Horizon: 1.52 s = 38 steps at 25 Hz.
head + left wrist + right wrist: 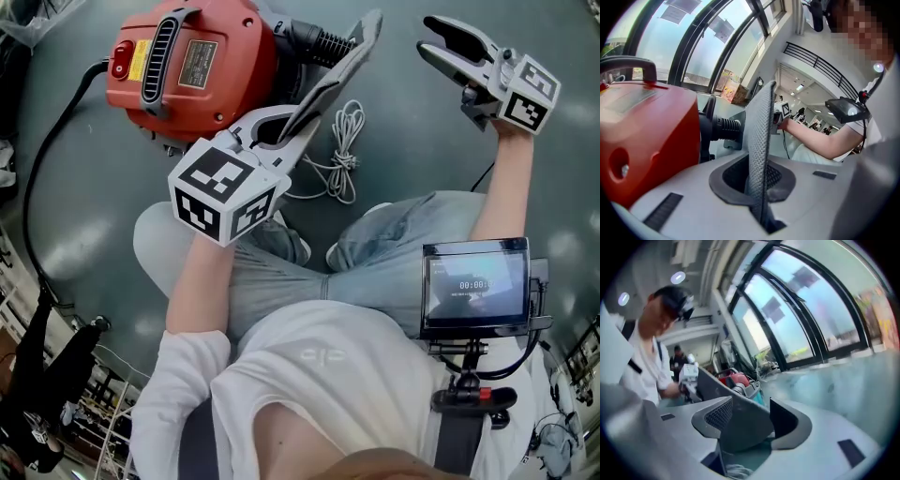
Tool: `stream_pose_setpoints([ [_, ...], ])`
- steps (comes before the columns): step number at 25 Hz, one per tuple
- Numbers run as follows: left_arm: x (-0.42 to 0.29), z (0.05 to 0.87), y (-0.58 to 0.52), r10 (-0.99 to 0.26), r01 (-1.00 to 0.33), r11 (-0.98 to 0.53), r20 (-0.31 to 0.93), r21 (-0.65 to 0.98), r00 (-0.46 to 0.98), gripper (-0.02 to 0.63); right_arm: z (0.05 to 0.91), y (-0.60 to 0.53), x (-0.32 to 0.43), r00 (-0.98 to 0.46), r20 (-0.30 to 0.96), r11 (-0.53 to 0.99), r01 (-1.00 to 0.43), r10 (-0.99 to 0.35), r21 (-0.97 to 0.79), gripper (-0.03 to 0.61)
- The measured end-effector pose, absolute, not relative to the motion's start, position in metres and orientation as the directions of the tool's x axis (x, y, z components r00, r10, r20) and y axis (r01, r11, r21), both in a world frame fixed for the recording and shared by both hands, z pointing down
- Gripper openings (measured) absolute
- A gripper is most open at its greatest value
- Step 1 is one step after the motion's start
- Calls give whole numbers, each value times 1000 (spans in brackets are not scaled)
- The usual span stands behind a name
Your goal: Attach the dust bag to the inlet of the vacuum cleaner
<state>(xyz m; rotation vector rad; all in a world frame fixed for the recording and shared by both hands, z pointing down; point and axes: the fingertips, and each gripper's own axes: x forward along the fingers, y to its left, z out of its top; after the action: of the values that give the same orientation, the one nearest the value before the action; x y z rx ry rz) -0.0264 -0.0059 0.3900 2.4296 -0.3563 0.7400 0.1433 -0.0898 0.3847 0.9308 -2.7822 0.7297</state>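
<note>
Our left gripper (759, 187) clamps the grey bag (347, 58), whose free end stands just beside the black inlet (323, 42) of the red vacuum (187, 66). Our right gripper (433, 39) hangs open and empty, clear of the bag.

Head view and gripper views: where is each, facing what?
Head view: head-mounted, steeply down at the red vacuum cleaner; forearms, legs, left gripper, right gripper.
Left gripper view: along its shut jaws on the dust bag; right forearm beyond.
Right gripper view: along its open jaws; torso at left.
Shared: all see the vacuum cleaner.
</note>
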Motion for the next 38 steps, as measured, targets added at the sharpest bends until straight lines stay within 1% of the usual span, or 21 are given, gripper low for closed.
stream_pose_setpoints([
  [1, -26, 390, -6, -83, -398, -804, 580, 442, 811, 14, 376, -86, 134, -798, 276, 766, -597, -536, -237, 236],
  [2, -26, 390, -5, -81, -397, -806, 581, 440, 810, 15, 372, -82, 123, -780, 313, 811, -583, -541, -53, 236],
  [3, -26, 389, -5, -81, -396, -808, 583, 436, 808, 14, 369, -79, 112, -769, 339, 832, -549, -541, 81, 236],
  [4, -26, 389, -4, -82, -396, -810, 585, 433, 807, 15, 363, -75, 100, -778, 340, 847, -512, -529, 144, 236],
  [5, -27, 389, -3, -83, -396, -810, 585, 431, 806, 14, 356, -71, 88, -800, 327, 863, -478, -504, 162, 235],
  [7, -28, 390, -2, -85, -401, -807, 585, 434, 806, 14, 353, -64, 69, -831, 349, 901, -397, -434, 175, 233],
  [9, -29, 392, -4, -93, -408, -805, 587, 430, 804, 15, 366, -62, 53, -822, 424, 924, -326, -381, 199, 229],
  [10, -29, 393, -4, -96, -411, -806, 590, 427, 802, 14, 372, -64, 47, -813, 442, 925, -311, -379, 219, 167],
  [11, -29, 394, -5, -97, -412, -806, 593, 424, 799, 14, 374, -67, 43, -809, 443, 921, -308, -385, 238, 128],
  [14, -28, 394, -3, -95, -399, -828, 603, 393, 792, 15, 369, -72, 38, -815, 435, 921, -303, -384, 245, 103],
  [18, -23, 367, 9, -92, -327, -890, 578, 317, 811, 17, 363, -65, 39, -796, 466, 919, -286, -385, 272, 81],
  [20, -23, 343, 8, -100, -303, -900, 529, 313, 843, 67, 361, -64, 39, -785, 476, 913, -283, -397, 296, 81],
  [22, -25, 322, -1, -142, -310, -907, 484, 286, 863, 85, 359, -64, 35, -786, 482, 916, -274, -389, 292, 80],
  [25, -17, 327, -11, -215, -353, -912, 488, 209, 846, 162, 358, -64, 27, -791, 499, 931, -246, -354, 269, 49],
  [26, -10, 335, -12, -236, -370, -911, 505, 182, 830, 164, 357, -64, 23, -797, 497, 935, -238, -343, 264, 49],
  [30, 2, 363, -21, -303, -435, -894, 567, 110, 766, 160, 356, -58, 13, -831, 451, 940, -235, -325, 245, 51],
  [31, 2, 367, -25, -311, -453, -883, 569, 125, 761, 118, 356, -58, 12, -833, 443, 939, -241, -330, 247, 51],
  [32, 1, 370, -29, -315, -472, -868, 564, 155, 763, 29, 357, -60, 12, -833, 441, 937, -246, -335, 247, 51],
  [35, -2, 374, -37, -295, -497, -820, 535, 284, 792, 20, 360, -62, 13, -846, 429, 946, -251, -317, 204, 51],
  [37, -4, 374, -38, -283, -497, -805, 527, 324, 801, 18, 352, -60, 19, -873, 391, 956, -255, -292, 143, 54],
  [38, -4, 374, -38, -279, -495, -805, 528, 326, 802, 18, 345, -62, 27, -879, 367, 953, -281, -304, 115, 59],
])
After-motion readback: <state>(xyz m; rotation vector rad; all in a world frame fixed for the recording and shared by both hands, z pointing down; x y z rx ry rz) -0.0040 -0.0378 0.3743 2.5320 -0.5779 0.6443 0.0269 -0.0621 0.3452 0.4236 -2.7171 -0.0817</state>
